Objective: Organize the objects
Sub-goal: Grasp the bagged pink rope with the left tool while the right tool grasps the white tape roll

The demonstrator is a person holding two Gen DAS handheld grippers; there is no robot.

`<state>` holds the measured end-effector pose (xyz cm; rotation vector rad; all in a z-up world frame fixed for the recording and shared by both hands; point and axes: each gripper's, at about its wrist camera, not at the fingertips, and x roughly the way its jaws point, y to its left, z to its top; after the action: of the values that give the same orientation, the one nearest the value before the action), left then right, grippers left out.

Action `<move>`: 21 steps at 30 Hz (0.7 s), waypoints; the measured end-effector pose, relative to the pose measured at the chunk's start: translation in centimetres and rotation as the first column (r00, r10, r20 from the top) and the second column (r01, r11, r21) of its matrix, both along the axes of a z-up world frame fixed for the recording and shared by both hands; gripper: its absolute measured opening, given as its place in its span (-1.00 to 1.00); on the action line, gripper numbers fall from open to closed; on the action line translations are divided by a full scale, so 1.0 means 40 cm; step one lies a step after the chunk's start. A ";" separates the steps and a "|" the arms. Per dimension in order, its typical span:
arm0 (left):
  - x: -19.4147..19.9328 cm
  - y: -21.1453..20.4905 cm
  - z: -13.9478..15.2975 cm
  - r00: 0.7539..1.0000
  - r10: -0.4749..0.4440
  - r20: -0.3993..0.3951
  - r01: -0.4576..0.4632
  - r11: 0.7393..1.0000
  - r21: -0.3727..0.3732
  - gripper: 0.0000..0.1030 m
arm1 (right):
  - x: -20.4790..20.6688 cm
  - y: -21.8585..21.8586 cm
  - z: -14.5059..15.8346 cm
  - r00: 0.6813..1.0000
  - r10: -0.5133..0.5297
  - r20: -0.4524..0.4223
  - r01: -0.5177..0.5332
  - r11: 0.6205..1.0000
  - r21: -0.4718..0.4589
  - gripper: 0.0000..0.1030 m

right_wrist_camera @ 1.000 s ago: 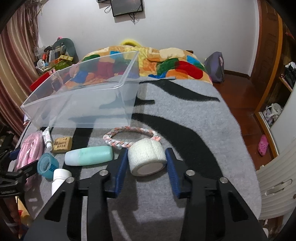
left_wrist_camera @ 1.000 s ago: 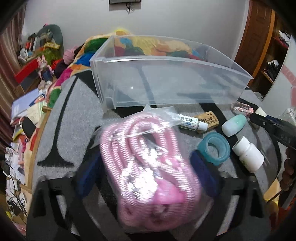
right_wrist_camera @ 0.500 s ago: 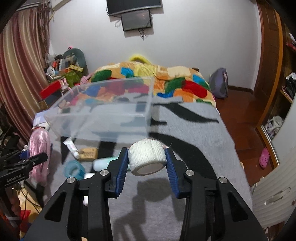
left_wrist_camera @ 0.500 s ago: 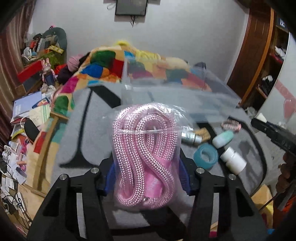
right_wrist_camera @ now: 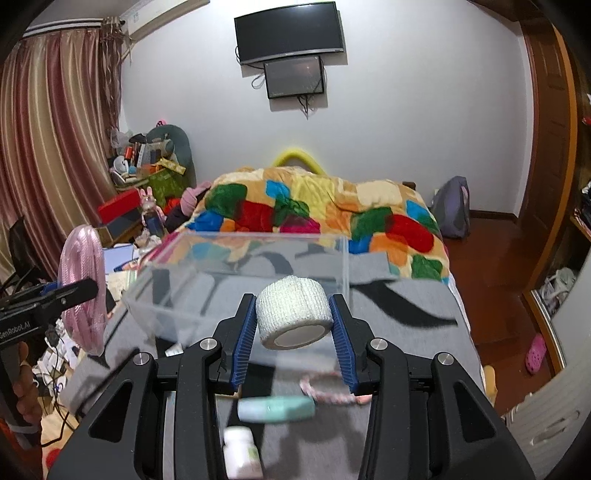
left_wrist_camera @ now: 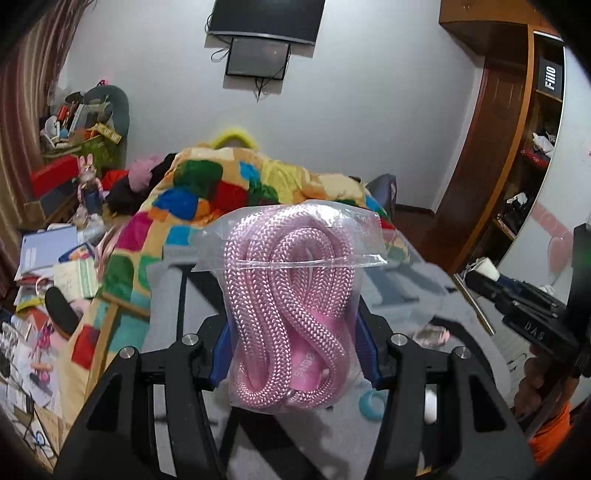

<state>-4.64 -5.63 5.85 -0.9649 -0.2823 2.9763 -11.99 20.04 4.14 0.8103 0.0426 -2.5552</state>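
Lettering reading "GenRobot.AI" runs along the black body of the left gripper (right_wrist_camera: 79, 291) in the right wrist view, and "DAG" is stamped on the right gripper (left_wrist_camera: 484, 275) where it enters the left wrist view. A dark sign on the wooden cabinet (left_wrist_camera: 550, 79) reads "Fiilo". White print on the pink card inside the rope's bag cannot be made out.

The left gripper (left_wrist_camera: 293, 350) is clamped on a clear bag of coiled pink rope (left_wrist_camera: 291, 314), held up in the air with its blue pads pressing both sides. The right gripper (right_wrist_camera: 293, 332) squeezes one white bandage roll (right_wrist_camera: 293, 317) between its blue pads, raised just in front of the clear plastic bin (right_wrist_camera: 236, 280).

That bin stands on a grey blanket with black stripes (right_wrist_camera: 410, 295), which covers a bed; a patchwork quilt (right_wrist_camera: 314, 210) in bright colours lies beyond it. On the blanket below the right gripper lie one mint-green bottle (right_wrist_camera: 275, 408), one white pill bottle (right_wrist_camera: 240, 450) and one braided pink-and-white loop (right_wrist_camera: 325, 393). The left wrist view adds one teal ring (left_wrist_camera: 371, 404), partly hidden.

Two dark screens hang on the white wall, a wide television (right_wrist_camera: 290, 31) above a smaller one (right_wrist_camera: 295, 79). Striped curtains (right_wrist_camera: 48, 147) hang at the left, beside shelves of clutter. One pink slipper (right_wrist_camera: 535, 352) lies on the wooden floor.
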 end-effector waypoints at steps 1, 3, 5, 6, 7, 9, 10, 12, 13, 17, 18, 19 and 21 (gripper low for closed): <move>-0.011 -0.001 0.005 1.000 -0.003 -0.001 0.003 1.000 -0.002 0.07 | -0.013 -0.008 0.006 1.000 0.002 -0.002 -0.002 1.000 -0.003 -0.29; -0.037 -0.003 0.016 1.000 -0.013 -0.002 0.013 1.000 0.005 0.07 | -0.037 -0.024 0.012 1.000 0.002 0.002 -0.002 1.000 -0.004 -0.29; -0.065 -0.005 0.021 1.000 -0.025 0.003 0.025 1.000 0.008 0.07 | -0.059 -0.037 0.009 1.000 0.008 0.015 -0.008 1.000 -0.004 -0.29; -0.085 -0.006 0.022 0.999 -0.030 0.010 0.030 1.000 0.007 0.07 | -0.072 -0.044 0.006 1.000 0.011 0.024 -0.011 1.000 -0.003 -0.29; -0.100 -0.007 0.022 0.999 -0.035 0.015 0.034 0.999 0.008 0.07 | -0.087 -0.053 0.001 0.999 0.017 0.038 -0.017 1.000 0.001 -0.29; -0.134 -0.004 0.014 0.998 -0.044 0.037 0.044 0.999 0.002 0.07 | -0.110 -0.069 -0.017 0.998 0.022 0.066 -0.023 1.000 0.014 -0.29; -0.155 0.000 0.006 0.997 -0.049 0.054 0.049 0.999 -0.003 0.08 | -0.123 -0.076 -0.026 0.996 0.024 0.082 -0.026 0.999 0.019 -0.29; -0.194 0.007 -0.010 0.995 -0.052 0.083 0.054 0.998 -0.014 0.07 | -0.144 -0.088 -0.047 0.993 0.031 0.115 -0.034 0.999 0.026 -0.29; -0.212 0.011 -0.023 0.993 -0.054 0.102 0.056 0.998 -0.021 0.07 | -0.160 -0.096 -0.059 0.990 0.033 0.136 -0.037 0.999 0.031 -0.29; -0.269 0.027 -0.064 0.986 -0.070 0.152 0.077 0.996 -0.041 0.07 | -0.196 -0.118 -0.097 0.981 0.039 0.188 -0.050 0.997 0.056 -0.29; -0.283 0.032 -0.075 0.984 -0.073 0.165 0.082 0.996 -0.044 0.07 | -0.202 -0.125 -0.104 0.980 0.041 0.195 -0.055 0.996 0.067 -0.29; -0.293 0.037 -0.084 0.981 -0.077 0.177 0.086 0.995 -0.044 0.07 | -0.200 -0.133 -0.112 0.978 0.044 0.203 -0.060 0.995 0.076 -0.29; -0.316 0.045 -0.109 0.974 -0.087 0.211 0.098 0.994 -0.045 0.07 | -0.208 -0.148 -0.128 0.973 0.055 0.225 -0.078 0.993 0.092 -0.29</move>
<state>-17.28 -3.83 1.47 -1.2622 -0.1516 2.8153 -20.33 14.12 -0.99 1.1098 0.1264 -2.4005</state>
